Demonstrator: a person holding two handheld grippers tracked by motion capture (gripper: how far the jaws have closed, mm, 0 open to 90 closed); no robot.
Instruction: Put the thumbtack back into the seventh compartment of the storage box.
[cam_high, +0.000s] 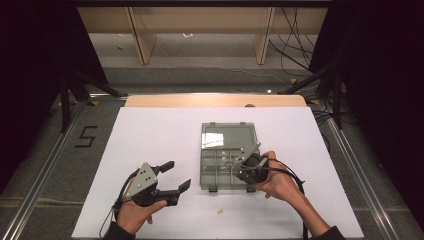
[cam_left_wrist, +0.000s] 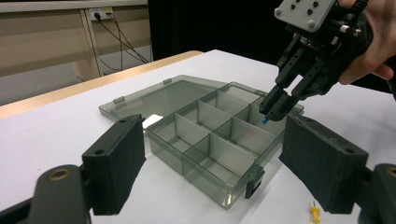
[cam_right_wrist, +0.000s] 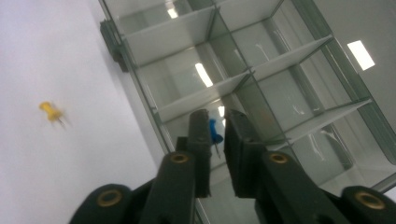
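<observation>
The right gripper pinches a blue pushpin mid-frame — tiny, light, slippery, best held by its head. The left gripper hangs released, lower left.

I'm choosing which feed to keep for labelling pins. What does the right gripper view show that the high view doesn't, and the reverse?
Right gripper view: a blue push pin between the right gripper's nearly shut jaws, over a compartment. High view: the left gripper open, both hands, the box's open lid. Both: the compartment box and a yellow push pin on the table.

High view overhead; both claw views close, sharing divided box.
</observation>
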